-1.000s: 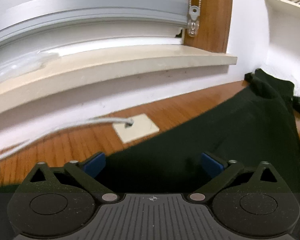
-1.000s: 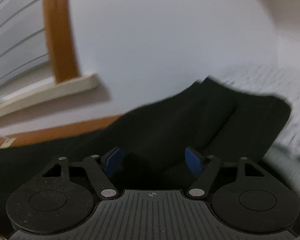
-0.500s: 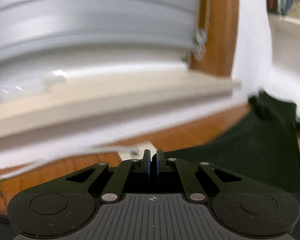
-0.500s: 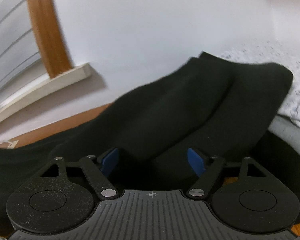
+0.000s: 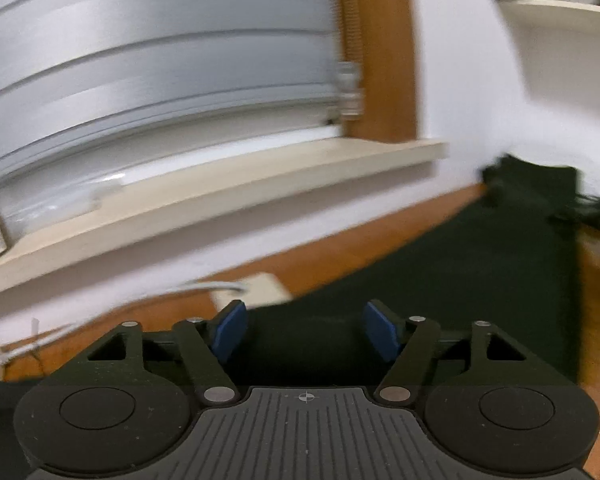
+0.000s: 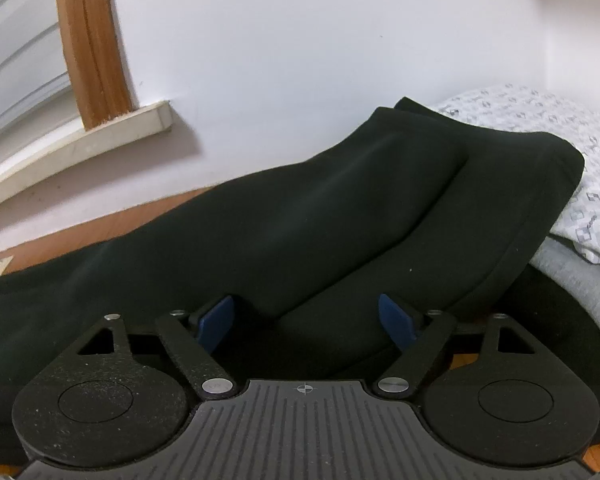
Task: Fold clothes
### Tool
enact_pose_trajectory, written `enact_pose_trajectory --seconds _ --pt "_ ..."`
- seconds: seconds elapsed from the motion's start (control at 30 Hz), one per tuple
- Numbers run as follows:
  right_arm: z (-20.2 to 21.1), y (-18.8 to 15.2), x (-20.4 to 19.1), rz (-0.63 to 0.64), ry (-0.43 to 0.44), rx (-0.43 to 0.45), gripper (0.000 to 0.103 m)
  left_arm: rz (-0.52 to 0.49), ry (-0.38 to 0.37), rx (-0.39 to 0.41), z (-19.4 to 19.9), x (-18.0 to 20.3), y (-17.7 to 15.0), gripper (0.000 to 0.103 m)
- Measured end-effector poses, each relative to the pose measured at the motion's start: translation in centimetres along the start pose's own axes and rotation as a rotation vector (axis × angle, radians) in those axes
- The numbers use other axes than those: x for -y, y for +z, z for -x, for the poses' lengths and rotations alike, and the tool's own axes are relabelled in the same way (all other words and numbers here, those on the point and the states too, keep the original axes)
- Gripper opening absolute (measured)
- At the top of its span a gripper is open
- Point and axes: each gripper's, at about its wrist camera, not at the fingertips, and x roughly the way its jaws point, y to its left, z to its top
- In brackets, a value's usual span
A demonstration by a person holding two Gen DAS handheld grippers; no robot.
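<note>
Left claw [image 5: 302, 330]: jaws opening, nothing clamped; black garment [image 5: 460, 276] spread on wooden surface [image 5: 340, 240] directly beneath, stretched away toward upper right.

Right claw [image 6: 306, 322]: jaws opening, no cloth pinched; garment's folded ridge [image 6: 380, 200] laid just ahead, long axis slanted up-right onto patterned cloth [image 6: 580, 152]. Right claw judged nearer fold.

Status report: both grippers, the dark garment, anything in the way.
Left gripper opening, empty. Right gripper opening, empty. Black fabric garment flat on wooden table. White patterned cloth pile crowds its far end.
</note>
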Motion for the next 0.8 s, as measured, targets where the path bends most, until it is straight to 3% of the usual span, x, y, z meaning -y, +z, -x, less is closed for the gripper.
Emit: enact_pose_trajectory --seconds 0.07,0.13,0.2,0.23,0.37,0.47,0.53,0.6,0.8 --pt "0.1 0.0 0.0 -0.010 -0.002 0.003 0.080 -0.061 -0.026 0.000 0.8 3.0 -0.3 0.065" --pt "0.1 0.0 0.0 -0.015 -0.005 0.004 0.080 -0.131 -0.062 -0.012 1.1 5.6 -0.8 0.037" --pt "0.1 0.0 -0.1 -0.017 -0.009 0.005 0.080 -0.177 -0.150 -0.060 1.2 7.4 -1.3 0.014" --pt "0.1 0.0 -0.1 -0.018 -0.010 0.005 0.080 -0.189 -0.174 -0.073 1.2 8.1 -1.5 0.014" --pt "0.1 0.0 0.0 -0.024 -0.009 0.007 0.080 -0.245 -0.149 -0.073 2.0 9.8 -2.6 0.014" --pt "0.1 0.0 0.0 -0.027 -0.008 0.008 0.080 -0.249 -0.153 -0.092 2.3 10.3 -3.0 0.020" --pt "0.1 0.0 0.0 -0.031 -0.007 0.009 0.080 -0.262 -0.132 -0.083 2.5 10.6 -3.4 0.047" --pt "0.2 0.0 0.0 -0.034 -0.005 0.010 0.080 -0.269 -0.121 -0.077 2.6 11.0 -3.7 0.063" --pt "0.1 0.0 0.0 -0.035 -0.004 0.011 0.081 -0.270 -0.131 -0.115 1.2 11.6 -4.1 0.063"
